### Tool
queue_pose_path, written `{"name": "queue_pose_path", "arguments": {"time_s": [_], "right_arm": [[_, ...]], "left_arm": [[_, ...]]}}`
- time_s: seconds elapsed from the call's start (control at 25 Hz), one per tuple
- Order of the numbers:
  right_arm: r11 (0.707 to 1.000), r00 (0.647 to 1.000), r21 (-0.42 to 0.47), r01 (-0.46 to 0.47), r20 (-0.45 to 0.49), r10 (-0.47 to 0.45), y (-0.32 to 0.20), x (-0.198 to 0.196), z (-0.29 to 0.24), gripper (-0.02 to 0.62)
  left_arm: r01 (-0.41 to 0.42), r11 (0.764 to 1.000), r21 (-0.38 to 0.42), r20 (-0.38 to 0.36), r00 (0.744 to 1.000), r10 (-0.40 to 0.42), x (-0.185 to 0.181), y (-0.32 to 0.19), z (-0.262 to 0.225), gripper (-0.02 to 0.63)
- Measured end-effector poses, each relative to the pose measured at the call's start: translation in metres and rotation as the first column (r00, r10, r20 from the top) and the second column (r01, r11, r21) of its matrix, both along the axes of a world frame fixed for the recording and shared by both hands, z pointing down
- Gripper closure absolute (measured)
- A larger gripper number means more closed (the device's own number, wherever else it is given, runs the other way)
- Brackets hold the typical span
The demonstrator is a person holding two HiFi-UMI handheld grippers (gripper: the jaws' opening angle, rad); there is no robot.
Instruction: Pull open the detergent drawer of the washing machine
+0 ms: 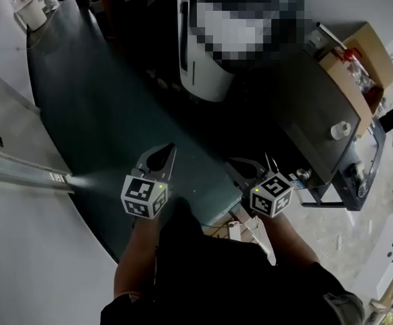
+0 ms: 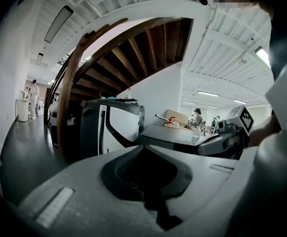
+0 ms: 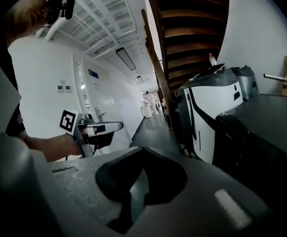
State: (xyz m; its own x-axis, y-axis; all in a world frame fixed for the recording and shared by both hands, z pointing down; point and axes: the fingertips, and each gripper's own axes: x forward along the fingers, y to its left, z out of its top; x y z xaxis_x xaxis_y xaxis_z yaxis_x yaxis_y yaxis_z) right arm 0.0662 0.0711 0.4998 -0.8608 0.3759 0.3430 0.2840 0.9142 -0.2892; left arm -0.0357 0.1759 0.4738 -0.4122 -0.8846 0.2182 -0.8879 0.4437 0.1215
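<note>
Tools | L tool (image 1: 170,149) closed, empty | R tool (image 1: 239,165) closed, empty | white machine (image 1: 206,81) ahead

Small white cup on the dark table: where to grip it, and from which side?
Probably the side wall of the cup, jaws across its round body, coming in level from the near end of the table. It stands upright by that edge, with nothing close beside it. The right gripper is shut; open it first.
</note>
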Motion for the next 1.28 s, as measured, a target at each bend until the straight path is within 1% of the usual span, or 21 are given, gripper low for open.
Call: {"name": "queue_pose_path", "arguments": {"time_s": [0.12, 0.28, 0.36, 0.52, 0.76, 0.92, 1.08, 1.28], "right_arm": [[1.0, 1.0, -0.007, 0.009, -0.016, -0.009, 0.011, -0.043, -0.017, 0.594], [0.999, 0.999, -0.019, -0.032, -0.006, 0.032, 0.008, -0.079, -0.038, 0.594], [0.998, 0.999, -0.025, -0.054, -0.007, 0.053, 0.005, -0.084, -0.044, 0.594], [0.991, 0.992, -0.056, -0.123, -0.026, 0.122, -0.012, -0.079, -0.045, 0.594], [0.972, 0.975, -0.077, -0.221, -0.037, 0.219, -0.046, -0.078, -0.044, 0.594], [0.963, 0.965, -0.081, -0.257, -0.069, 0.252, -0.066, -0.082, -0.032, 0.594], [0.962, 0.964, -0.087, -0.259, -0.083, 0.252, -0.083, -0.101, -0.023, 0.594], [0.959, 0.964, -0.109, -0.262, -0.066, 0.256, -0.118, -0.141, -0.024, 0.594]], "left_arm": [[-0.03, 0.999, -0.021, 0.003, 1.0, 0.03, -0.039, 0.001, -0.015, 0.597], [-0.06, 0.998, -0.026, 0.006, 0.998, 0.06, -0.075, 0.0, -0.036, 0.596], [-0.074, 0.997, -0.029, 0.004, 0.997, 0.074, -0.084, -0.002, -0.044, 0.597], [-0.114, 0.993, -0.033, -0.024, 0.993, 0.113, -0.086, -0.011, -0.05, 0.597], [-0.173, 0.984, -0.053, -0.046, 0.984, 0.17, -0.094, -0.032, -0.048, 0.597], [-0.205, 0.977, -0.054, -0.067, 0.977, 0.201, -0.102, -0.055, -0.04, 0.597], [-0.226, 0.972, -0.066, -0.086, 0.972, 0.22, -0.117, -0.077, -0.031, 0.597], [-0.236, 0.968, -0.083, -0.085, 0.97, 0.229, -0.153, -0.113, -0.035, 0.595]]}}
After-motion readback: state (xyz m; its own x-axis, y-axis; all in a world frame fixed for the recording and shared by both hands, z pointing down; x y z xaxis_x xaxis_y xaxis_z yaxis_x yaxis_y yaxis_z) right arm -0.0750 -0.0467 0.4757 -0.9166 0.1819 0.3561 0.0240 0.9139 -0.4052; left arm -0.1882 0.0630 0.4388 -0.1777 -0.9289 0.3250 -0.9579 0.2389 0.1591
